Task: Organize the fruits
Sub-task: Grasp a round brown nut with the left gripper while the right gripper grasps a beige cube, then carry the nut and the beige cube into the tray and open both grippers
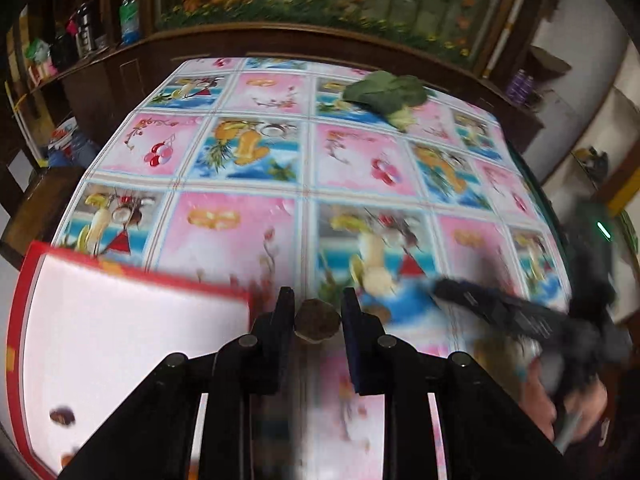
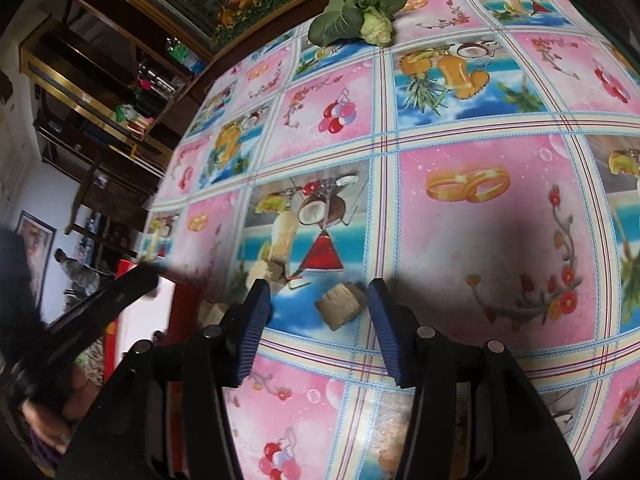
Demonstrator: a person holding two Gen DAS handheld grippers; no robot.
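In the left wrist view, the left gripper [image 1: 316,312] is sitting at the lower centre of the frame, its two dark fingers closing on a small round brown fruit [image 1: 317,319] that is filling the gap between them; the picture is blurred there, so whether both pads are pressing it is hard to tell. To the lower left, a white tray with a red rim [image 1: 132,344] is lying on the table [image 1: 240,152], which is wearing a glossy pink and blue patterned cloth. A dark speck [image 1: 62,416] is resting on the tray near the bottom left. At the upper right, a leafy green vegetable [image 1: 384,94] is lying on the cloth.

In the right wrist view, the right gripper [image 2: 316,300] is standing wide open at the lower centre, holding nothing. A pale tan ridged chunk [image 2: 341,305] is lying on the cloth between its blue ribbed pads [image 2: 256,332], touching neither. Another pale chunk [image 2: 266,274] is lying just above the left pad. The green vegetable [image 2: 356,12] is lying at the top of the frame.
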